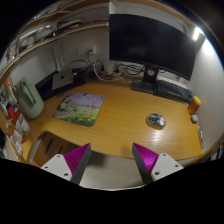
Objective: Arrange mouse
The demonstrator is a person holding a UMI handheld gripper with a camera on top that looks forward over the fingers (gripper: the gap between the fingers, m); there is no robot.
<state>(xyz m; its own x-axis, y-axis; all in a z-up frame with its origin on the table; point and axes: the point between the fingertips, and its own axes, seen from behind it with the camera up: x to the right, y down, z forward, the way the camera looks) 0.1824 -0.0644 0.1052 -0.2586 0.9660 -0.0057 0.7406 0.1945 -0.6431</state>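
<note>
The hand-held gripper (111, 160) hangs above the near edge of the wooden counter (120, 118), its two fingers with magenta pads (78, 157) spread wide and holding nothing. The small dark grey computer mouse (156, 121) lies on the bare wood well ahead of the fingers and off toward the right one, apart from everything else. Taking the mouse as the landmark: the rectangular mouse mat with a pale floral print (80, 107) lies well to its left, flat on the counter; the black keyboard (162, 90) sits beyond it, below the large dark monitor (150, 42); a small orange object (194, 103) stands to its right near the counter's edge, too small to make out. A pale green container (29, 98) stands far to its left, beyond the mat.

The task looks barely begun, since the mouse is off the mat and the likely aim is to set it there. To do the pickup well, I would swing the gripper right and forward until the mouse is centred between the fingers, line the pads along its long sides, come down low so they meet the flanks rather than the curved top, and close gently so it does not squirt out.
</note>
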